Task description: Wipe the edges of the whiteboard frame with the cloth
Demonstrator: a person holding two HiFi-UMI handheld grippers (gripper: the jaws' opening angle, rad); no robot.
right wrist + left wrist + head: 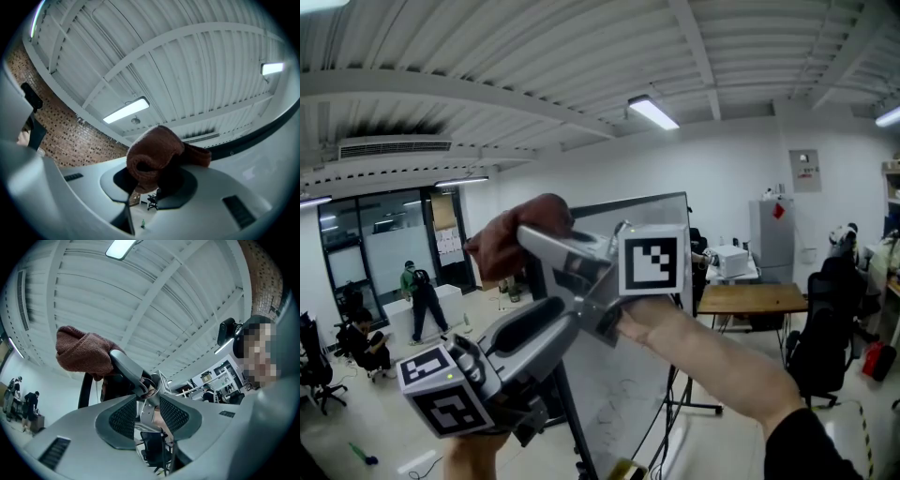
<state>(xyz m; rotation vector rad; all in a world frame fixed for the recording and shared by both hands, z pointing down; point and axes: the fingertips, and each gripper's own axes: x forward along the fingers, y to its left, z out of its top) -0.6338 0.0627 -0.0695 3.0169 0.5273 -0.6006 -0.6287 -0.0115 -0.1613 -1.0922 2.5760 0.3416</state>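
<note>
Right gripper view shows the right tool (155, 180) closed on the brown cloth (157, 154) — the cloth is bunched between its jaws and bulges out past the tips. The left tool (149, 401) sits just below and behind the right one, jaws apart with nothing clamped; only the right tool's body shows beyond the gap. Past the cloth, in the head view, the whiteboard (623, 384) stands upright, and the cloth is raised just beside the near end of the frame (630, 202) along the top. Whether cloth and frame touch, I cannot tell. By my reading the wiping is at the top edge — nothing shows which edges are already done, so the sides and bottom may remain.
</note>
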